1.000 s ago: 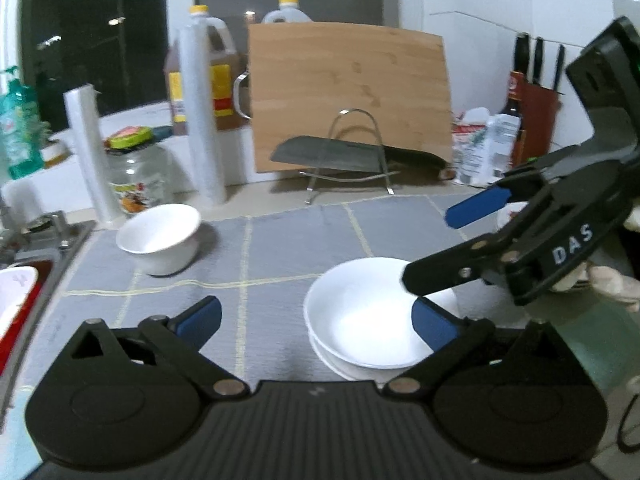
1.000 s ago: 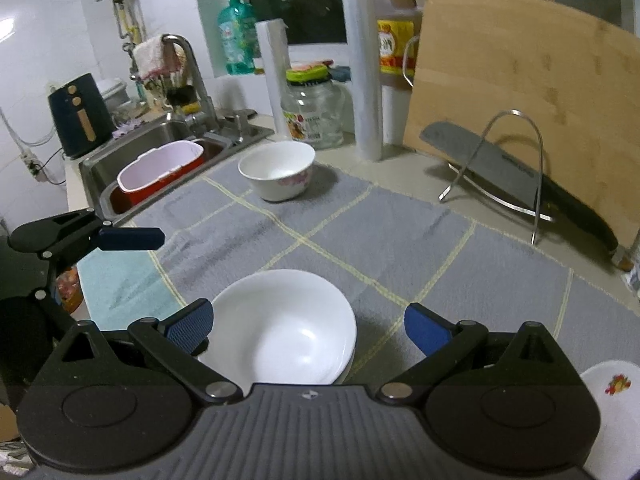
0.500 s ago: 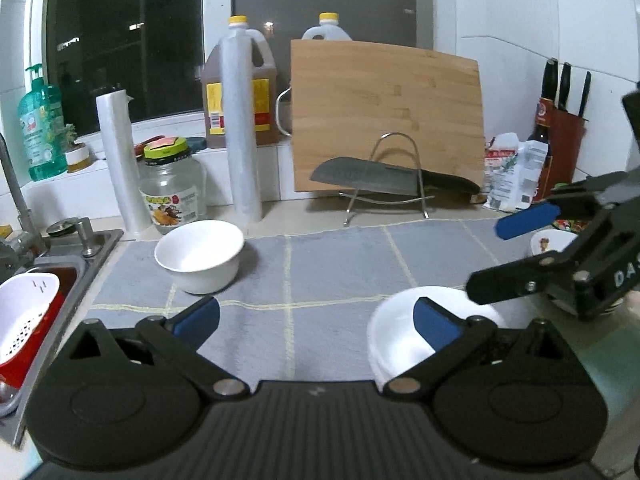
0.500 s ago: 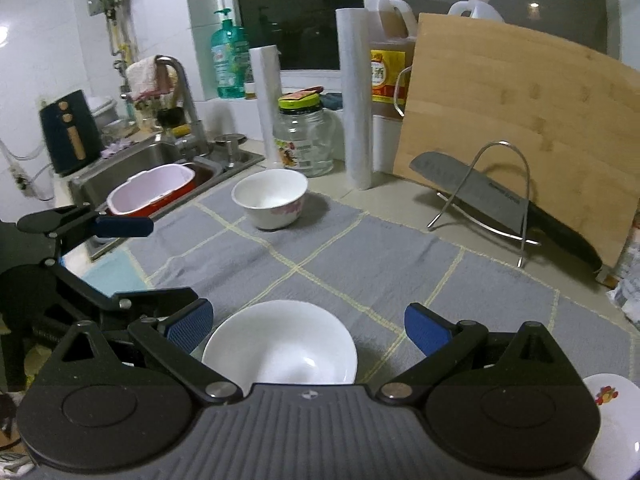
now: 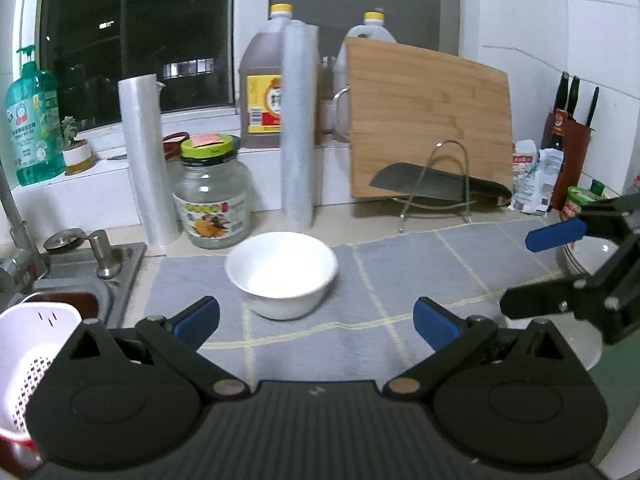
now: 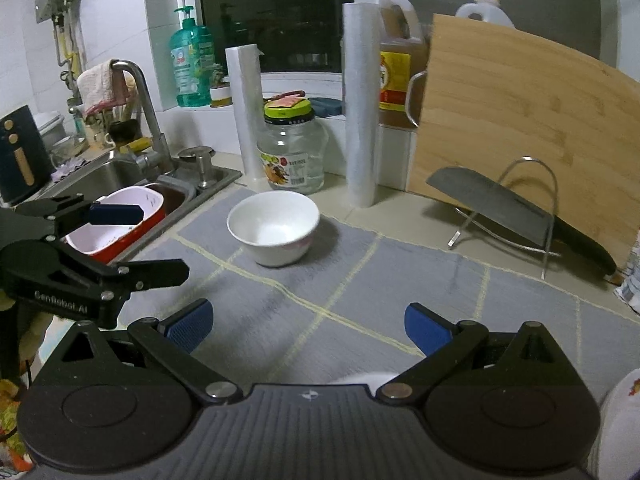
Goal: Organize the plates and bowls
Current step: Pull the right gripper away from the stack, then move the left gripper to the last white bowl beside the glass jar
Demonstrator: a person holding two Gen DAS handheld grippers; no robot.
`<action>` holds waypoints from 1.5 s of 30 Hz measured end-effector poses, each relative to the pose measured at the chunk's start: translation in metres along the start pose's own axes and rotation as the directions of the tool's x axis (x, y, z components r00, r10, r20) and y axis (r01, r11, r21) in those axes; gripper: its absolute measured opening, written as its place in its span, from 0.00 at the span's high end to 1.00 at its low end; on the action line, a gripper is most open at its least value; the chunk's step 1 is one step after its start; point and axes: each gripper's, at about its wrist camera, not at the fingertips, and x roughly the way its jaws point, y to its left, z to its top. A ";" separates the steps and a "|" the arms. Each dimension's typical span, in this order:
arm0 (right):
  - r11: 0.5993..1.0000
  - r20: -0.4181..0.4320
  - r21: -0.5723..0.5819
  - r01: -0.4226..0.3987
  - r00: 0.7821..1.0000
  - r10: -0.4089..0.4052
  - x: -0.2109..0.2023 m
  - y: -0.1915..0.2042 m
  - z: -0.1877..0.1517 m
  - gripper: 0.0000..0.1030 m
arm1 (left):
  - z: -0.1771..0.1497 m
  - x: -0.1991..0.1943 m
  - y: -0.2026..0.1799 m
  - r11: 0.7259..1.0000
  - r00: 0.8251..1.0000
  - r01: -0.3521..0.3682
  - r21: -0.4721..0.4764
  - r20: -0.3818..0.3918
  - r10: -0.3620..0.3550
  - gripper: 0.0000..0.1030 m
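Both claws hang tilted down over the counter, released and empty: the left claw has just finished spreading, the right claw gapes. Bare grey mat lies between them. The white bowl sits at twelve o'clock ahead of the left claw, untouched, near the sink edge.

White-tiled kitchen wall, dark night window above a pale sill, steel sink at left.

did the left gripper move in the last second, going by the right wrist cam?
Yes. The left gripper has moved away from the camera, toward the sink and the small white bowl; its upper finger now overlaps the pink strainer.
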 end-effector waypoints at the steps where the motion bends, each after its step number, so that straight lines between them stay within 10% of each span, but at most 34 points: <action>1: 1.000 0.001 -0.001 0.005 1.000 -0.005 0.004 0.006 0.002 0.00 | 0.001 0.002 0.008 1.000 1.000 0.004 -0.002 0.002 -0.004 0.01; 45: 0.988 -0.120 0.010 0.153 0.981 -0.150 0.171 0.063 0.051 0.00 | 0.042 0.168 0.086 0.973 0.957 0.232 0.010 -0.184 -0.226 0.06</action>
